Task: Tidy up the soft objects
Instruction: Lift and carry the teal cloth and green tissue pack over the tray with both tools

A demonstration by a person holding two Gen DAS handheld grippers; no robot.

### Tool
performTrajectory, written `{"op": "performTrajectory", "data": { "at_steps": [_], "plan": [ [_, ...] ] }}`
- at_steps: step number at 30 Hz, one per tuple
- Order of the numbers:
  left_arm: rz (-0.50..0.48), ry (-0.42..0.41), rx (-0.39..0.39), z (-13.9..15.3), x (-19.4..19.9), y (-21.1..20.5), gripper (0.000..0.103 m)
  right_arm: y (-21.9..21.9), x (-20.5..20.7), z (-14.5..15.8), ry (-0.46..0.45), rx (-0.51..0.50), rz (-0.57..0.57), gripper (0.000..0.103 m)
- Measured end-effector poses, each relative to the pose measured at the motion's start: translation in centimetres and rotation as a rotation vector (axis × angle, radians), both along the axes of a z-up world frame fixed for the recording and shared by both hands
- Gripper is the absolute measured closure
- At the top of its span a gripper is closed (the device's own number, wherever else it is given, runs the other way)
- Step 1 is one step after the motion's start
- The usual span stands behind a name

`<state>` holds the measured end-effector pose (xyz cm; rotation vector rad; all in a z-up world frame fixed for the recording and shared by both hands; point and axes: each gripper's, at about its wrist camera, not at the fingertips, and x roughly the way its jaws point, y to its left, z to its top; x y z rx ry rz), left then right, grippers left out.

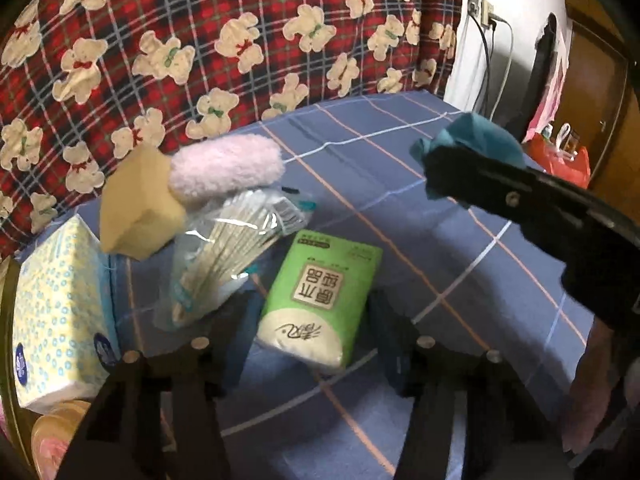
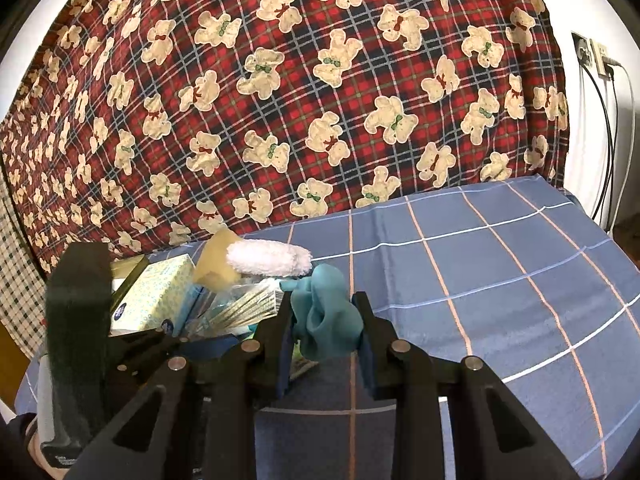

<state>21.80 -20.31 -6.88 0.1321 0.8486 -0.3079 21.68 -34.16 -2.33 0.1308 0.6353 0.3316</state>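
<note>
My right gripper (image 2: 325,322) is shut on a crumpled teal cloth (image 2: 326,320) and holds it above the blue checked sheet (image 2: 500,280); the cloth also shows in the left wrist view (image 1: 476,142), at the right gripper's tip. My left gripper (image 1: 310,320) is open, its jaws on either side of a green tissue pack (image 1: 320,300) lying on the sheet. Behind it lie a clear bag of cotton swabs (image 1: 228,248), a yellow sponge (image 1: 138,208) and a fluffy pink-white roll (image 1: 226,170). A blue-dotted tissue box (image 1: 56,308) stands at the left.
A red plaid bear-print blanket (image 2: 280,100) rises behind the sheet. A wall socket with cables (image 1: 486,12) and a red bag (image 1: 568,160) are at the far right. The sheet's right half (image 1: 460,260) is bare cloth.
</note>
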Motion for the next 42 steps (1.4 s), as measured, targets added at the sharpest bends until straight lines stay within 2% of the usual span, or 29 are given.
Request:
{"op": "performTrajectory", "data": {
  "at_steps": [4, 8, 13, 24, 29, 35, 39, 42],
  "plan": [
    [0.004, -0.032, -0.028, 0.9, -0.8, 0.3, 0.052, -0.4, 0.0, 0.1, -0.008, 0.012, -0.015, 0.073],
    [0.018, -0.114, -0.055, 3.0, -1.9, 1.2, 0.052, -0.8, 0.2, 0.3, -0.007, 0.026, -0.028, 0.073],
    [0.045, -0.168, -0.078, 4.6, -2.5, 2.5, 0.052, -0.6, 0.5, 1.5, -0.018, 0.047, -0.031, 0.073],
    [0.123, -0.311, -0.116, 7.8, -3.8, 6.1, 0.052, 3.1, 3.2, 6.1, -0.089, 0.058, -0.006, 0.073],
    [0.152, -0.317, -0.128, 7.9, -3.5, 7.7, 0.052, 4.9, 5.1, 6.9, -0.087, 0.093, -0.008, 0.073],
    [0.193, -0.335, -0.134, 8.3, -3.5, 9.7, 0.052, 7.5, 6.6, 6.3, -0.093, 0.078, -0.002, 0.073],
    [0.246, -0.361, -0.132, 8.5, -3.5, 11.2, 0.052, 7.7, 7.3, 4.5, -0.060, 0.059, -0.015, 0.073],
    [0.291, -0.386, -0.111, 8.5, -3.5, 12.3, 0.052, 7.7, 7.4, 4.1, -0.067, 0.054, -0.021, 0.073]
  ]
}}
